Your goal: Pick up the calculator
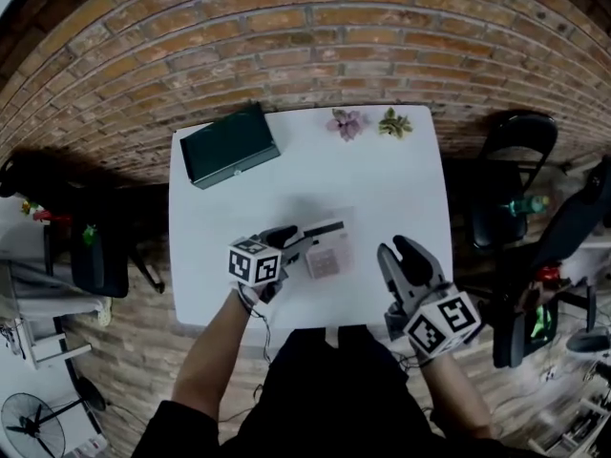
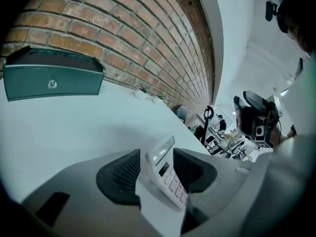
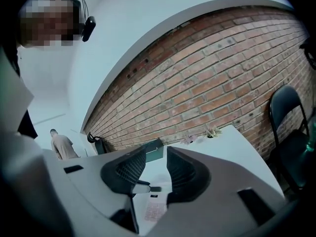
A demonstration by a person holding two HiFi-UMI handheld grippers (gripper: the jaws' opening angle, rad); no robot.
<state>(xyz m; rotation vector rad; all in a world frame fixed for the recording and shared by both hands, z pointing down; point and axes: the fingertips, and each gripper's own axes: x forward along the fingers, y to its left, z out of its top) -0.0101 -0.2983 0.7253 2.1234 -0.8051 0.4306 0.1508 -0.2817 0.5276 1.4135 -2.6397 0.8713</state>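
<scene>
Probably light, stiff and slick, the calculator (image 2: pixel 169 177) sits between the left hand-held gripper's (image 2: pixel 157 162) parted jaws, best pinched by its side edges; the right hand-held gripper (image 3: pixel 155 158) hangs released.

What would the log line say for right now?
left hand-held gripper: open, calculator between jaws, not clamped | calculator: on table | right hand-held gripper: open, empty

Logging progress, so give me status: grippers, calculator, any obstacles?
Left gripper open, calculator between its jaws. Right gripper open, empty. Green box far back, not in the way.
</scene>
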